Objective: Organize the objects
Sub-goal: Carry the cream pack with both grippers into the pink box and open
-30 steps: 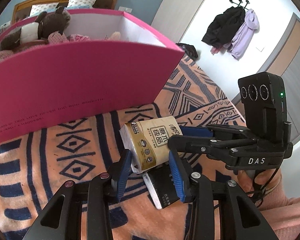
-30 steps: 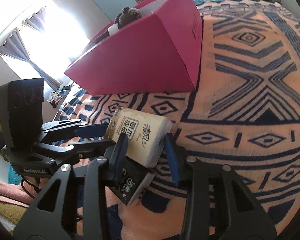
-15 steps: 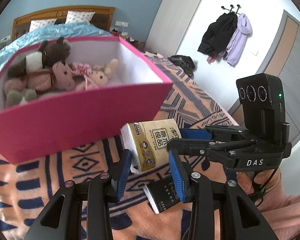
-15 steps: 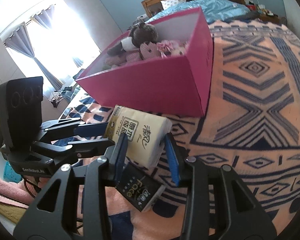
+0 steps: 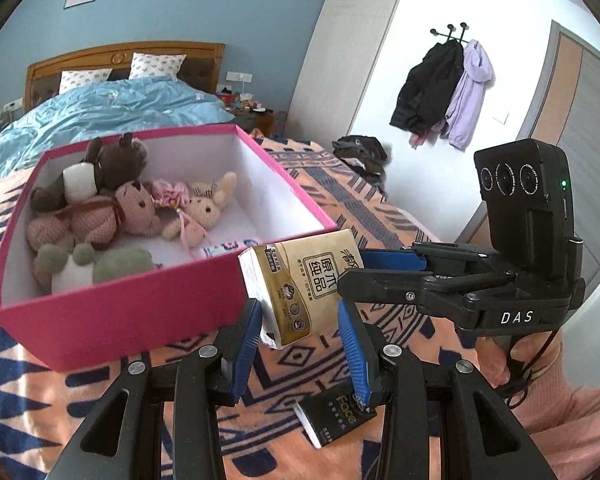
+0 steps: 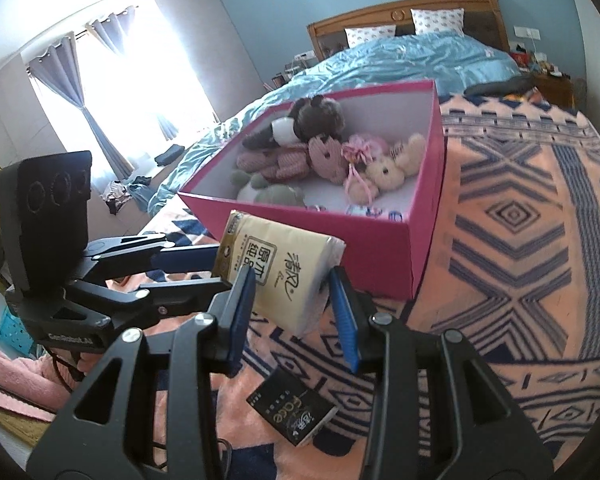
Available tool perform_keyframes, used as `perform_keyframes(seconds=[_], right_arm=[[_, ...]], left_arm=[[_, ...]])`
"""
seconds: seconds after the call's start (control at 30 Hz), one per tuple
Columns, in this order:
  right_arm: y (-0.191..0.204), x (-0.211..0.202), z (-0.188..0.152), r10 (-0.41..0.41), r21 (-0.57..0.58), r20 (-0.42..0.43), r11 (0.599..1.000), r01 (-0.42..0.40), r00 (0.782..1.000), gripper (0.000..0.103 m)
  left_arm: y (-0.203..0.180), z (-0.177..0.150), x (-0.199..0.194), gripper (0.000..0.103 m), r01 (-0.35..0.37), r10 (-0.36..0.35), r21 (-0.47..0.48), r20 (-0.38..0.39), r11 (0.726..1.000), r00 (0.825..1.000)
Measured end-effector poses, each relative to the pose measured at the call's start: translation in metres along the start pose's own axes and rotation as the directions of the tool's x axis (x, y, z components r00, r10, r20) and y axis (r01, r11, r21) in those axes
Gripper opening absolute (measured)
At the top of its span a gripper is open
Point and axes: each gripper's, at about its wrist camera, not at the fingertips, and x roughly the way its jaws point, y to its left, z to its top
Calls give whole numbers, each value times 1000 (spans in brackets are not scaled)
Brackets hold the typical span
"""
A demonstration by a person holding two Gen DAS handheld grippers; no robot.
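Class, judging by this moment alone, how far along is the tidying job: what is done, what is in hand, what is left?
Done: several soft toys already lie inside the pink box. In hand: the left gripper and right gripper together hold a beige tissue pack in the air, just short of the box's near wall. Left: that pack is not yet in the box, and a black tissue pack lies on the patterned blanket.
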Motion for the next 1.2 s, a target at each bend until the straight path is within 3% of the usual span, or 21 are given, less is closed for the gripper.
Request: perform_keyframes(seconds=[0.5, 1.2], right_arm=[[-2, -3, 57, 1, -68, 56, 998, 2, 998, 42], [-39, 47, 72, -57, -5, -86, 998, 56, 995, 42]], left_arm=[[19, 49, 4, 39, -28, 27, 14, 35, 1000, 999], [56, 59, 54, 39, 2, -11, -95, -91, 996, 996]])
